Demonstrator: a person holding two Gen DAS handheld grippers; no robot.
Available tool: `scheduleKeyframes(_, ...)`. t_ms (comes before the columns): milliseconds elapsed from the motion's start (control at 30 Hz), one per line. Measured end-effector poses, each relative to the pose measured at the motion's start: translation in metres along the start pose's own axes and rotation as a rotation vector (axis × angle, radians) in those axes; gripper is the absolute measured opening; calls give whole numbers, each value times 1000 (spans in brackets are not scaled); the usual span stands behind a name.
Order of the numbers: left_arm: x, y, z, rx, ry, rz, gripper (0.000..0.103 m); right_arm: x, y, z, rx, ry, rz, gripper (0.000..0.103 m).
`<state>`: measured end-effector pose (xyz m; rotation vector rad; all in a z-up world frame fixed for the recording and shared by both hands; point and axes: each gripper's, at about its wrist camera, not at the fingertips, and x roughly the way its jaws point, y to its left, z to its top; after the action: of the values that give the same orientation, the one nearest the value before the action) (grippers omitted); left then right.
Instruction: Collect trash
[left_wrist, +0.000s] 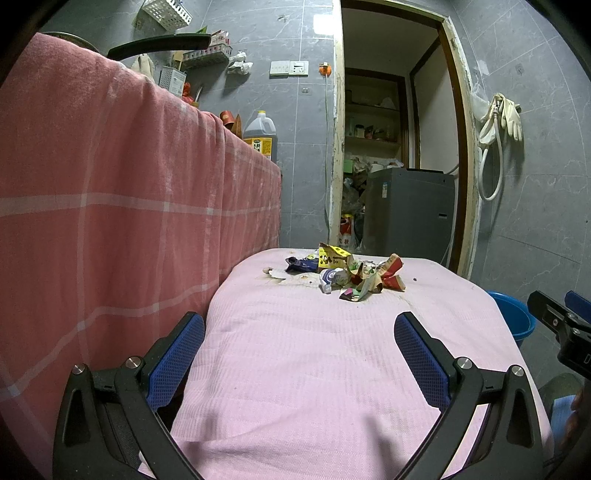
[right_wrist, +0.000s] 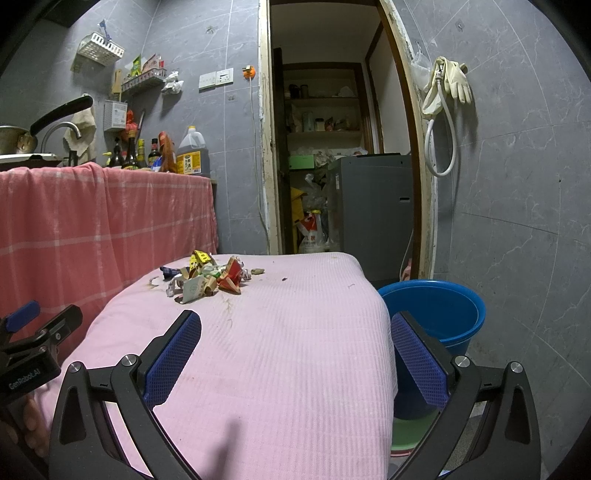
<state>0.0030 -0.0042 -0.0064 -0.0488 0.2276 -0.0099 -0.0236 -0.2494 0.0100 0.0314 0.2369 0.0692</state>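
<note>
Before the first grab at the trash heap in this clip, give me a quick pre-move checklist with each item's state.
1. Left gripper open and holding nothing: ok.
2. Right gripper open and holding nothing: ok.
3. Trash pile in sight on the pink cloth, at the far end: ok.
4. Way from both grippers to the pile free of other things: ok, only bare cloth between.
5. Blue bucket on the floor beside the table's right edge, mouth open: ok; whether it is meant for the trash, cannot tell.
6. Small crumbs lying apart from the pile, graspable by the pads: cannot tell.
</note>
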Motion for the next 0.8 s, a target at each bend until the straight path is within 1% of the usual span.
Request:
scheduleKeyframes(300,2,0,0,-3,1,5,101,-1,0,1,-11,-13,2,103)
scheduleKeyframes(400,2,1,2,-11,-12,10,101,-1,2,3,-15,-26,6,103)
scheduleKeyframes(600,7,3,17,-15,-54,13,101,5,5,21,-37,-83,16,103)
scheduleKeyframes(800,24,10,37,-43,-74,-13,101,8,5,39,-52,-151,27,103)
